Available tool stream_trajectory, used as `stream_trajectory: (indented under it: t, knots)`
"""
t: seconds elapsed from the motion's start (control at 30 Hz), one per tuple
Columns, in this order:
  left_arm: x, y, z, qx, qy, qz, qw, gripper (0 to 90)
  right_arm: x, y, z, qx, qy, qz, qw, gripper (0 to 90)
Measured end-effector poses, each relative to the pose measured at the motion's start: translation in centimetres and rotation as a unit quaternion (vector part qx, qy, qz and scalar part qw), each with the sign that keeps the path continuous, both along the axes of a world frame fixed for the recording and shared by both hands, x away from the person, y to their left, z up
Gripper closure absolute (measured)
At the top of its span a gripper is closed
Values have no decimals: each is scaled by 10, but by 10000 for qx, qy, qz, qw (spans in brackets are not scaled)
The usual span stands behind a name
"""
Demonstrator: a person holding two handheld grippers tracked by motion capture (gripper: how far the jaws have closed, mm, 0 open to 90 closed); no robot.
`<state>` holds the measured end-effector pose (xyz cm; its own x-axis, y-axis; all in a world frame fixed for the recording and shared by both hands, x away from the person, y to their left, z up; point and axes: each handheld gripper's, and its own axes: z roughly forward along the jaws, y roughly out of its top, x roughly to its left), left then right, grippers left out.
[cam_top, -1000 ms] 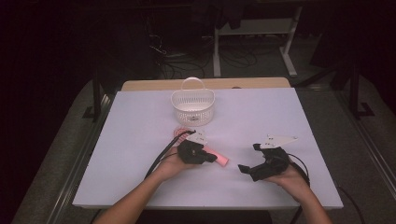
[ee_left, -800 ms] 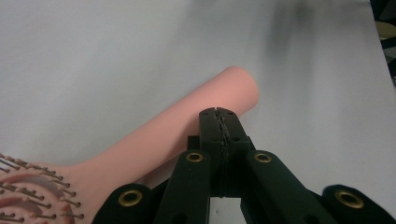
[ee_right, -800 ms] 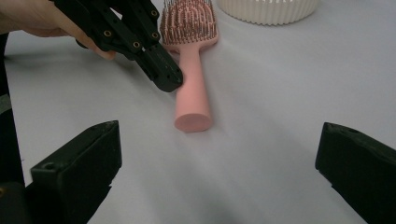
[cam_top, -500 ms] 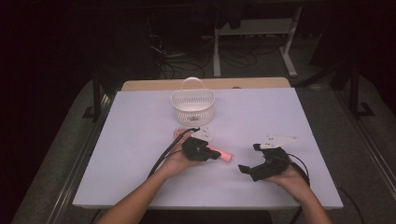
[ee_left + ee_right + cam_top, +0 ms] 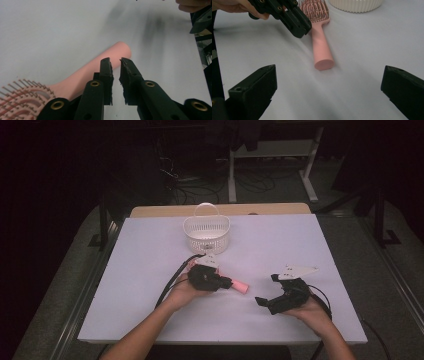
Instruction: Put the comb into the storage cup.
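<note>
A pink hairbrush [image 5: 240,287] lies flat on the white table [image 5: 300,235], its handle end pointing right. In the left gripper view its handle [image 5: 117,51] runs past the left side of my left gripper [image 5: 115,61], which hangs just over it. Those jaws have just been opening and stand a narrow slit apart with nothing between them. From the high view my left gripper [image 5: 227,282] covers the brush head. My right gripper [image 5: 267,289] rests to the right, jaws wide open and empty, facing the brush handle [image 5: 321,47] and the left gripper [image 5: 299,27].
A white slatted basket [image 5: 206,232] with a handle stands behind the brush, near the table's far edge; its lower wall [image 5: 354,5] shows in the right gripper view. Black cables trail from both grippers. Dark floor and table legs lie beyond.
The left hand and the pink brush have crept slightly toward the basket. The right hand has kept still.
</note>
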<state>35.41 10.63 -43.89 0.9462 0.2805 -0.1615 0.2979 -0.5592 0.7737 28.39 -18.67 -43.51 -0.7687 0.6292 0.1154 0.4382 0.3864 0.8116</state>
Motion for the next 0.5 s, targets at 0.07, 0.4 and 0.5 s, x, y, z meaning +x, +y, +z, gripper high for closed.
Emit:
stream_trajectory:
  t: [0.07,0.4,0.5]
  knots:
    - [-1,4,1,-10,-1,17,10000,763,0,0,0,-2,1,-1,10000,0]
    - [-5,21,6,-51,-28,96,9999,628,0,1,0,2,14,-8,10000,0]
    - [-7,26,6,-98,-10,102,9999,564,0,1,0,-11,31,-2,10000,0]
